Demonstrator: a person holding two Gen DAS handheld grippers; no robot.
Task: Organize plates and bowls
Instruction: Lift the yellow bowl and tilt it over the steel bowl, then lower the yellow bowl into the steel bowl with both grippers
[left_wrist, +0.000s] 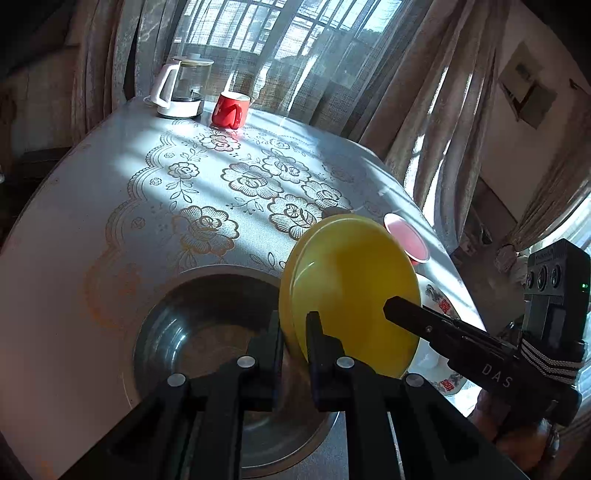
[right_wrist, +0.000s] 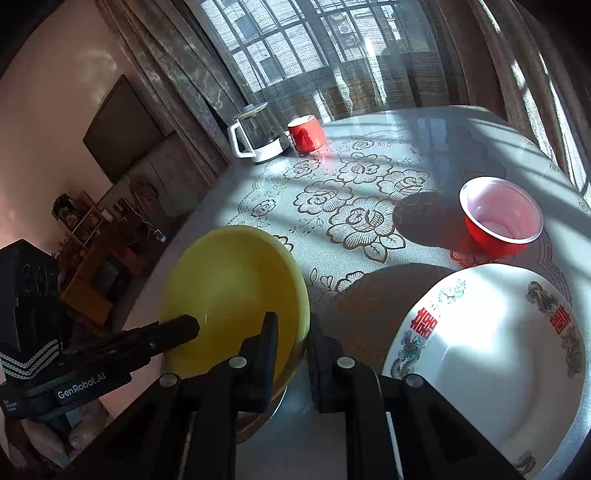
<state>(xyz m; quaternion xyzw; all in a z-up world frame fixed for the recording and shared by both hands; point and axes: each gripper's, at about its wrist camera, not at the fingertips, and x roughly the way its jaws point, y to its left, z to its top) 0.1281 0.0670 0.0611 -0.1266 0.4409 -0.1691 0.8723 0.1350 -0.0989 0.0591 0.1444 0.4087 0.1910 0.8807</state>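
Observation:
A yellow plate (left_wrist: 351, 291) is held on edge above the table, its rim pinched from two sides. My left gripper (left_wrist: 295, 332) is shut on its near rim, over a steel bowl (left_wrist: 207, 332). My right gripper (right_wrist: 291, 332) is shut on the yellow plate (right_wrist: 229, 295) at the opposite rim. A white dish with red characters (right_wrist: 491, 354) lies to the right, also showing behind the plate in the left wrist view (left_wrist: 443, 306). A small red bowl (right_wrist: 502, 218) stands beyond it, seen in the left wrist view (left_wrist: 406, 236) too.
A floral tablecloth (left_wrist: 229, 181) covers the table. A glass kettle with white handle (left_wrist: 181, 88) and a red mug (left_wrist: 231, 109) stand at the far edge by the curtained window. The table's right edge drops off near the white dish.

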